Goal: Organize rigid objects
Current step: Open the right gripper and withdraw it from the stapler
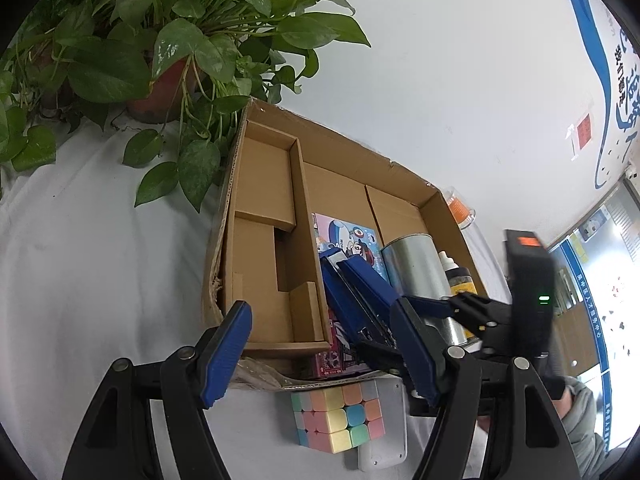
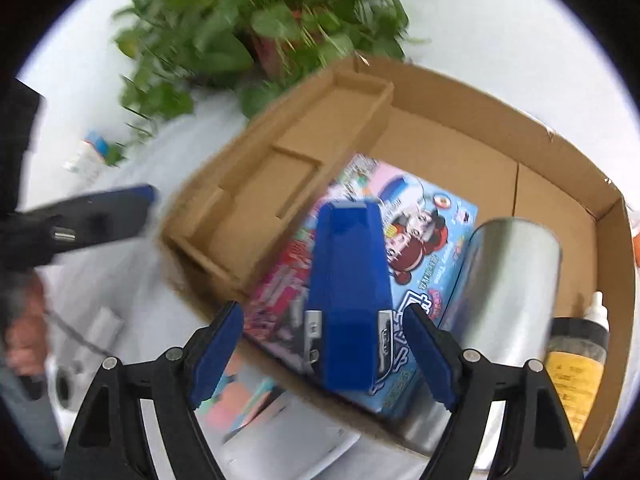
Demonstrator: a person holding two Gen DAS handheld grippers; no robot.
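A cardboard box (image 1: 264, 200) (image 2: 472, 120) stands on the white cloth. Inside it a blue stapler (image 2: 348, 292) (image 1: 360, 292) rests on a cartoon-printed box (image 2: 432, 216) (image 1: 344, 236), beside a silver can (image 2: 508, 280) (image 1: 420, 268) and a yellow-labelled bottle (image 2: 576, 352) (image 1: 460, 276). My right gripper (image 2: 324, 356) is open, its fingers apart from the stapler on either side of its near end. My left gripper (image 1: 324, 356) is open and empty at the box's near edge. A pastel puzzle cube (image 1: 340, 416) lies on a white device (image 1: 384, 452) just below the left gripper.
A potted leafy plant (image 1: 160, 52) (image 2: 280, 28) stands behind the box. A small plastic bottle (image 2: 86, 158) lies on the cloth by the plant. A clear orange-banded cup (image 1: 460, 208) stands behind the box's right corner. A white wall rises behind.
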